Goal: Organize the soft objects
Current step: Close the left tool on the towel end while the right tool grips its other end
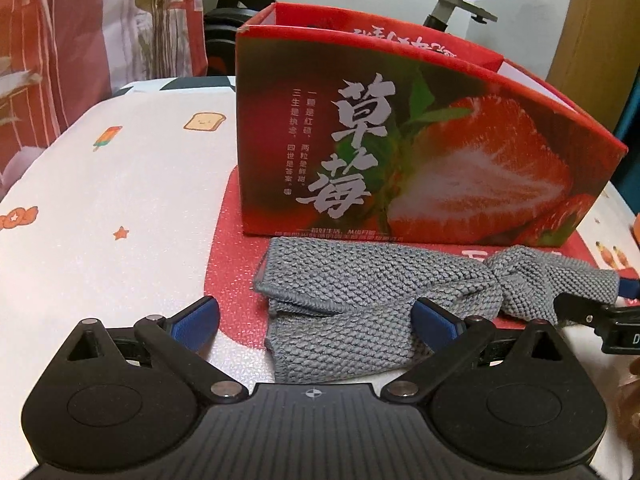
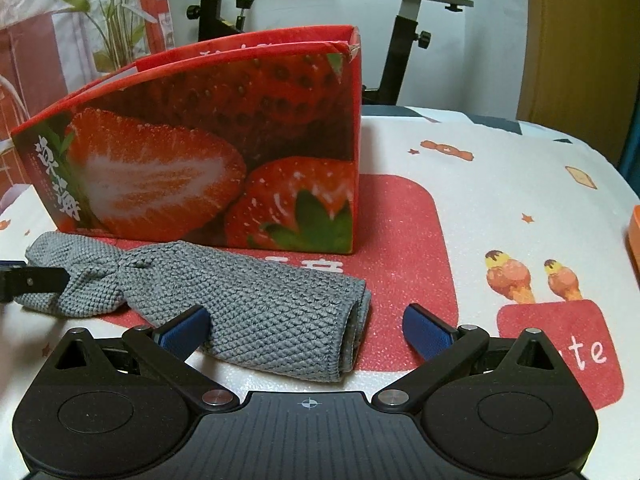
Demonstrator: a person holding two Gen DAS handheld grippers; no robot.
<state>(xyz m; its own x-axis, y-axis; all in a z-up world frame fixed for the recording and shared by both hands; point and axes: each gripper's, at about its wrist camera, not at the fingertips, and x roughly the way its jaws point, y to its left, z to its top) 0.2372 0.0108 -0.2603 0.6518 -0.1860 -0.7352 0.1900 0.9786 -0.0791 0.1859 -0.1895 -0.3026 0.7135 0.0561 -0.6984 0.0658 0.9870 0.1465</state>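
Note:
A grey knitted cloth [image 1: 360, 292], twisted in the middle, lies flat on the printed tablecloth in front of a red strawberry box [image 1: 400, 140]. My left gripper [image 1: 318, 320] is open over the cloth's left, folded end, with its right pad [image 1: 436, 318] resting on the knit. In the right wrist view the cloth [image 2: 248, 296] lies below the box [image 2: 220, 140], and my right gripper [image 2: 306, 330] is open around its rolled right end. The right gripper's left pad [image 2: 184, 332] is at the cloth and its other pad is apart from it. The box is open at the top, and its inside is hidden.
The box and cloth sit on a table under a white tablecloth [image 2: 500, 184] with cartoon prints and red patches. An orange object [image 2: 634, 236] pokes in at the right edge. Behind the table are an exercise bike [image 2: 404, 40], a plant [image 2: 108, 20] and a red curtain [image 1: 60, 60].

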